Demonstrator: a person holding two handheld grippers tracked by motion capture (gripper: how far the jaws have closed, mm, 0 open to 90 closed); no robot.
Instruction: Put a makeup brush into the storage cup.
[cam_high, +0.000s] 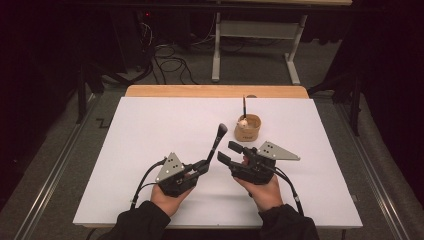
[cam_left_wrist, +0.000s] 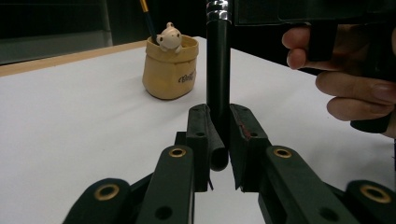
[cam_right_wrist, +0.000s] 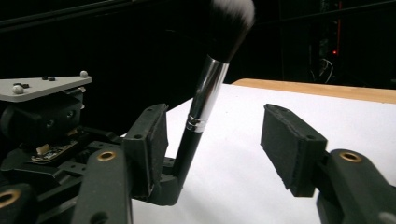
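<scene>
High view first, starting at the makeup brush (cam_high: 216, 145): up off the white sheet (cam_high: 150, 140), near the middle of the table, soft head high and leaning away from the person. Gripped low on its black handle by the left claw (cam_high: 204, 166), shut tight on it, as seen in the left gripper view with the handle (cam_left_wrist: 218, 70) squeezed between the two pads. Right claw (cam_high: 228, 152) open just beside it, one pad on each side of the handle in the right gripper view (cam_right_wrist: 205, 100), the near pad very close, the far pad well apart; cannot tell if the near one touches. Could go wrong like this: a squeeze from the right claw on the shiny silver part, then a slip; or a push from one pad only, tipping the brush in the left claw's grip; or both claws pulling different ways and twisting it loose. Might also drop and roll if the left claw lets go too soon. Farther out, the little tan pot (cam_high: 248, 127) with a thin brush (cam_high: 244, 106) standing in it, near the right claw's far side, easy to knock with a wide swing. Lots of bare sheet to the left and in front. Wooden edge (cam_high: 215, 91) at the far side, well apart.
</scene>
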